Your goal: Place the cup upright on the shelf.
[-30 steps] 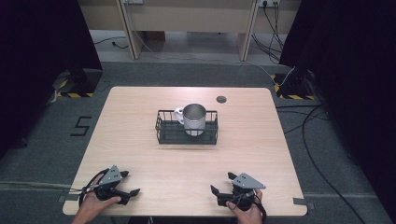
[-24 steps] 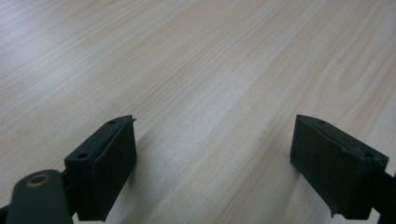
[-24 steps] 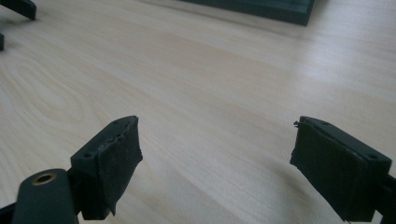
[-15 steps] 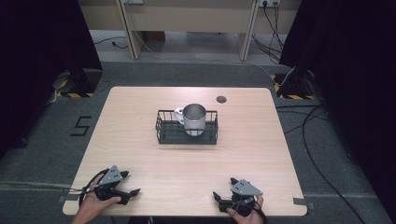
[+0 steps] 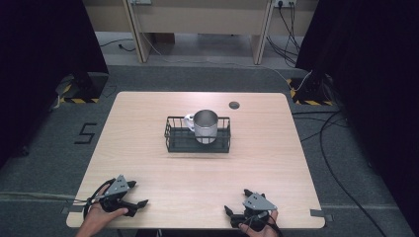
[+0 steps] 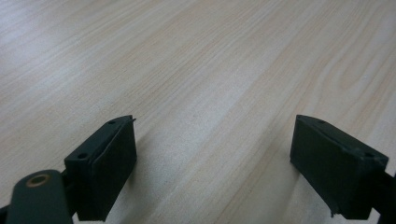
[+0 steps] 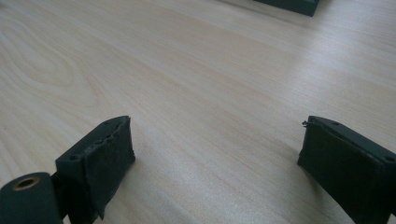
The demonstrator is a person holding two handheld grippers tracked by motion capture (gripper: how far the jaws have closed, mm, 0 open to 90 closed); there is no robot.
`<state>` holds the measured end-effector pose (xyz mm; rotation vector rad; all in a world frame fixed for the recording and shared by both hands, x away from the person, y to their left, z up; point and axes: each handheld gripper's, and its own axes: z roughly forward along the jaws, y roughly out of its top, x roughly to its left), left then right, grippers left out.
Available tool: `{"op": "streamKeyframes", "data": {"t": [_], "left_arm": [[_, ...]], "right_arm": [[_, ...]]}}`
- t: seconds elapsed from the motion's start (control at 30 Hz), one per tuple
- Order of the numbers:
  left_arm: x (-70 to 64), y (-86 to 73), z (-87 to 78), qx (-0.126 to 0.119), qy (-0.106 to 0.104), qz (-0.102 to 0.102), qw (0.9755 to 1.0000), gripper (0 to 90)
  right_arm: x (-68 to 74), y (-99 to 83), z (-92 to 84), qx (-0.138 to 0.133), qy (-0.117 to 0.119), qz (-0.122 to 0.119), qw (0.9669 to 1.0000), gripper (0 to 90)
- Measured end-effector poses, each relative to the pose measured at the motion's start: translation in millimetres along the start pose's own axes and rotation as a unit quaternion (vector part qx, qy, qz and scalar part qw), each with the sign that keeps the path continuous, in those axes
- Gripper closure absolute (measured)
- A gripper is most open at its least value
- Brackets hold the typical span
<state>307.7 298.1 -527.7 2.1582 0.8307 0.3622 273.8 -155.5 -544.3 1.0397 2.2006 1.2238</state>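
A black wire basket (image 5: 174, 134) stands at the table's centre with a shiny metal mug (image 5: 205, 125) upright inside it, handle to the left. My left gripper (image 5: 139, 193) rests near the front left corner, held by a hand, jaws wide apart over bare wood (image 6: 215, 158). Near the front edge at the right lies my right gripper (image 5: 236, 201), also in a hand and open, with nothing between its pads (image 7: 215, 163). A dark corner of the basket (image 7: 289, 4) shows at the top of the right gripper view.
The light wooden table (image 5: 148, 158) has a small dark round grommet (image 5: 233, 104) at the back right. Cables run over the grey floor on the right (image 5: 341, 143). Dark curtains hang at both sides.
My right gripper has drawn back a little toward the table's front edge. The left gripper, basket and mug have not moved.
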Motion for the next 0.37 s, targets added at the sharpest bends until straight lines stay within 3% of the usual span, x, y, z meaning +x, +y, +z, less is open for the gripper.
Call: {"op": "streamKeyframes", "data": {"t": [0.37], "left_arm": [[-0.3, -0.2, -0.4, 0.001, -0.001, 0.001, 1.0, 13.8]], "right_arm": [[-1.5, -1.5, -1.4, -0.003, 0.006, -0.007, 1.0, 9.8]]}}
